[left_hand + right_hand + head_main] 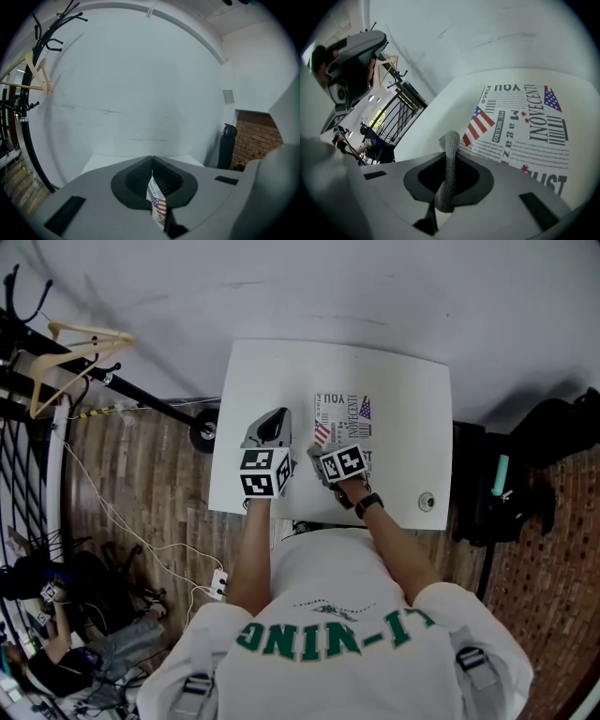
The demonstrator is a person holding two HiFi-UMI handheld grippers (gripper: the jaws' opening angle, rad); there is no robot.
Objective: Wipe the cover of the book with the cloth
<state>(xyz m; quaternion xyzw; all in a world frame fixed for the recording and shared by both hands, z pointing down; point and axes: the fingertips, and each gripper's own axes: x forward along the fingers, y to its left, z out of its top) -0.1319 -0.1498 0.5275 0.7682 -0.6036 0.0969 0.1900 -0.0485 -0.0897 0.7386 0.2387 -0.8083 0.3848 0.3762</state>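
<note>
The book [343, 418] lies flat on the white table [403, 409], its cover printed like a newspaper with flags [520, 126]. My right gripper [323, 452] hovers at the book's near left corner, shut on a rolled grey cloth [446, 183] that sticks up past its tips [451, 152]. My left gripper [277, 420] is raised over the table to the left of the book, also seen in the right gripper view [354, 61]. Its jaws [152, 161] meet at the tips, and a sliver of the cover's flag print [158, 204] shows in the slit between them.
A small round object [427, 502] sits near the table's right front corner. A black coat rack with a wooden hanger [70, 348] stands at the left. A black bag [553, 442] and a dark bottle [227, 146] are at the right. Cables run over the wooden floor [141, 531].
</note>
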